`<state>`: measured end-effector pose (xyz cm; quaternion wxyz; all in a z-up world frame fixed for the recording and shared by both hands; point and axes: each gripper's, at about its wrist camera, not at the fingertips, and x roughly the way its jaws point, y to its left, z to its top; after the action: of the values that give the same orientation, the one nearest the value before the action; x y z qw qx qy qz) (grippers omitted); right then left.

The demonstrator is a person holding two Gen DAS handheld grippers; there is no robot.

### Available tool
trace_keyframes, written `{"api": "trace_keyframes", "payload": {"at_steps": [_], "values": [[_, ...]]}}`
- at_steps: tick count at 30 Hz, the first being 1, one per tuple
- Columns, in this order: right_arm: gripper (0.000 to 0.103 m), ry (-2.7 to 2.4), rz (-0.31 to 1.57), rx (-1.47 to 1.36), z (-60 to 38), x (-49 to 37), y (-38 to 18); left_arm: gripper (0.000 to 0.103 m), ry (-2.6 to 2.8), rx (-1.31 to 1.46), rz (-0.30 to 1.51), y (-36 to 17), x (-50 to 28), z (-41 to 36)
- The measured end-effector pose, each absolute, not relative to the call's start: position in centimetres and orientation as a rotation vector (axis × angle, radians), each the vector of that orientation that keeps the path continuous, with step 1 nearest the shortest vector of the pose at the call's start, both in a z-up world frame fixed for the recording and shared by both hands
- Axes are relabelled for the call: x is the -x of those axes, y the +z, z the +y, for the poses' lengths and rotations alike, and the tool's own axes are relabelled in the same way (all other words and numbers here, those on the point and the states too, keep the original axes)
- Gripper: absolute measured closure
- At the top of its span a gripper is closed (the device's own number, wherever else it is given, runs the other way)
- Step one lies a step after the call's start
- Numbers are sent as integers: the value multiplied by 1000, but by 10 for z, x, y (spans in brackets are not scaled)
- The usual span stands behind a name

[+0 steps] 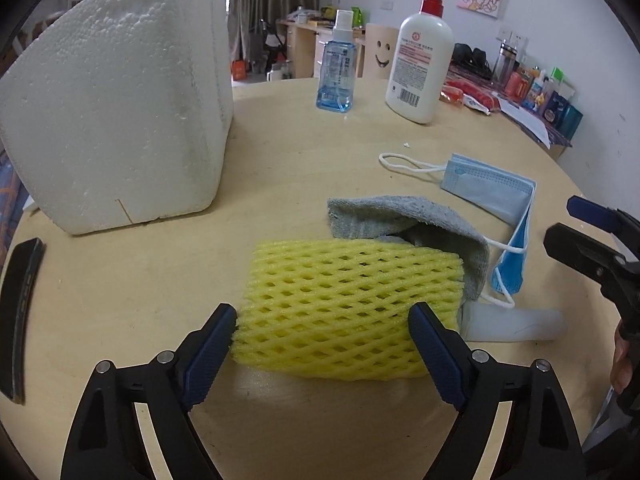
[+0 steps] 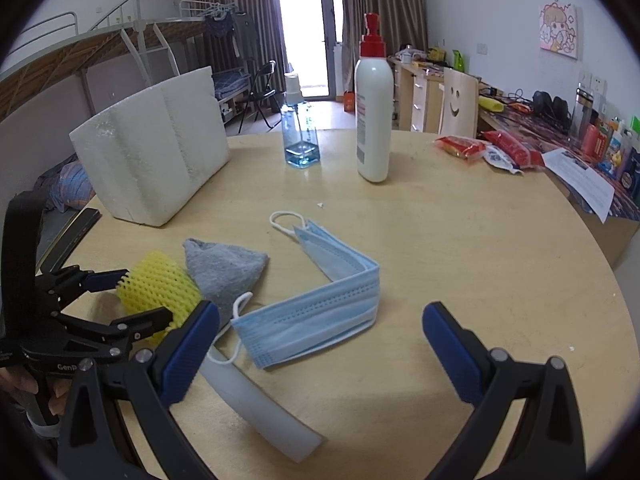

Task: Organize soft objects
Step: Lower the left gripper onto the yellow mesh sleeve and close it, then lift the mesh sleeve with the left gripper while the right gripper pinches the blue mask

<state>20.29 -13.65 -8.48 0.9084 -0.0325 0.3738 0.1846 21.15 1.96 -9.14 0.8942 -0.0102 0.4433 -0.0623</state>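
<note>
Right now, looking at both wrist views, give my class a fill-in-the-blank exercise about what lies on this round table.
1. The left gripper straddles the ____ foam net.
2. The grey cloth lies between the foam net and the blue face ____.
3. The white pump bottle has a ____ pump top.
4. The right gripper holds ____.

Missing words: yellow; mask; red; nothing

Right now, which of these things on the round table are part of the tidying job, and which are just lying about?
Part of the job:
yellow foam net
grey cloth
blue face mask
white foam strip
styrofoam box

Just lying about:
spray bottle
lotion bottle
red snack packets
</note>
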Motion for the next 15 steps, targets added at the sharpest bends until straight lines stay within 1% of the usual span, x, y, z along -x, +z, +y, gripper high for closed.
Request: {"api": "trace_keyframes", "payload": {"at_steps": [2,4,7,9,11,12,13,14,15], "values": [[0,381,779,68,-136,-205,-86,23,-143,20,916,-90,-211,19],[0,380,784,71,-135,-207,-87,25,-152,17,910,-90,-209,19],[0,380,787,76,-133,-208,-87,33,-172,12,899,-89,-210,16],[0,382,788,80,-131,-208,-87,36,-181,7,894,-89,-210,15],[0,380,791,83,-130,-209,-88,46,-197,18,892,-88,-209,16],[0,377,793,83,-130,-210,-88,48,-208,23,891,-88,-209,17],[0,377,795,82,-129,-210,-89,53,-220,30,890,-88,-208,17],[0,376,798,81,-129,-211,-89,62,-231,38,889,-87,-207,17],[0,374,798,81,-129,-211,-89,65,-245,47,891,-87,-207,17]]}}
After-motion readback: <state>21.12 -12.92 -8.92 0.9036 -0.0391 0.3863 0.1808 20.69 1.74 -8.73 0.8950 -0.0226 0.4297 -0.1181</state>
